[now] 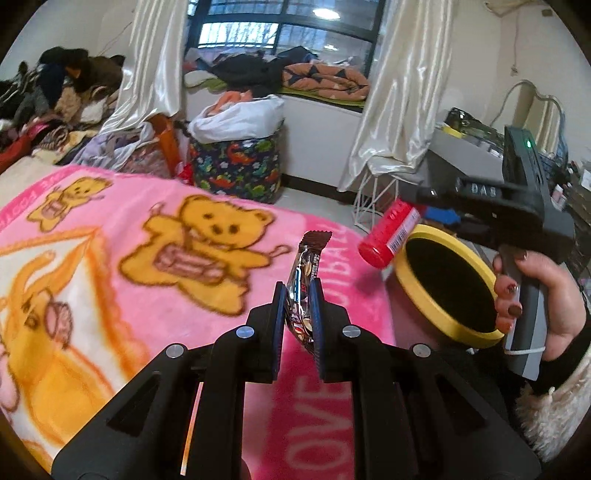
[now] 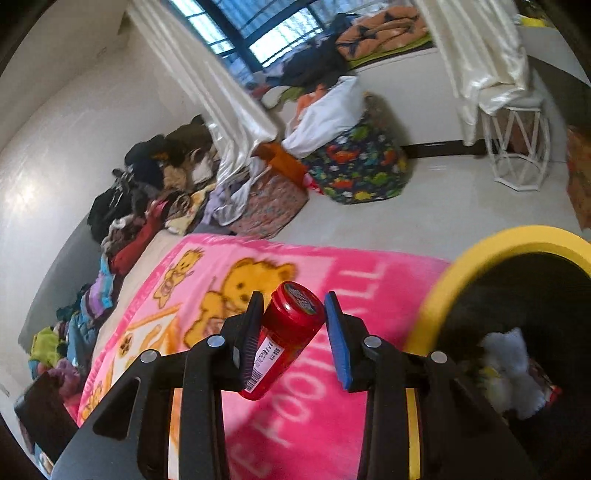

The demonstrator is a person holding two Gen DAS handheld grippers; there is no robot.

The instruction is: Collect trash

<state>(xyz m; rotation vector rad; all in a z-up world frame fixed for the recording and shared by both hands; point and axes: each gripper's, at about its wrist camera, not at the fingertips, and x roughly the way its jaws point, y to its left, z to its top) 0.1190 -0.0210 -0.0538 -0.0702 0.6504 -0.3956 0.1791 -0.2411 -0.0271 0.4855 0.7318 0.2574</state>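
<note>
Two pieces of trash are in the air at once over a bed in a cluttered bedroom. Nearest the lens, the left gripper (image 1: 299, 295) pinches a brown snack wrapper (image 1: 304, 291) upright between its blue pads, the wrapper's crimped end standing above the pink teddy-bear blanket (image 1: 147, 258), clear of the fabric. Just to the right, the right gripper (image 2: 293, 334), held in a person's hand (image 1: 532, 295), is closed on a small red bottle (image 2: 284, 339) that sits tilted between the pads, cap end up and away from the camera, near the rim of the yellow-rimmed bin (image 1: 406, 273) beside the blanket's right edge. The bin already holds white crumpled paper (image 2: 506, 365) and other scraps.

The bottle's slant looks like the weak point: gripped at an angle on a smooth round body, it could twist loose and land on the blanket or roll off the bed's edge before it is over the opening. The thin wrapper could slide out of its pinch in transit, and two grippers heading for one narrow bin mouth could knock together or clip the rim.

Further back stand a dinosaur-print basket (image 1: 236, 166), piled clothes (image 1: 55, 96) and curtained windows (image 1: 280, 33).
</note>
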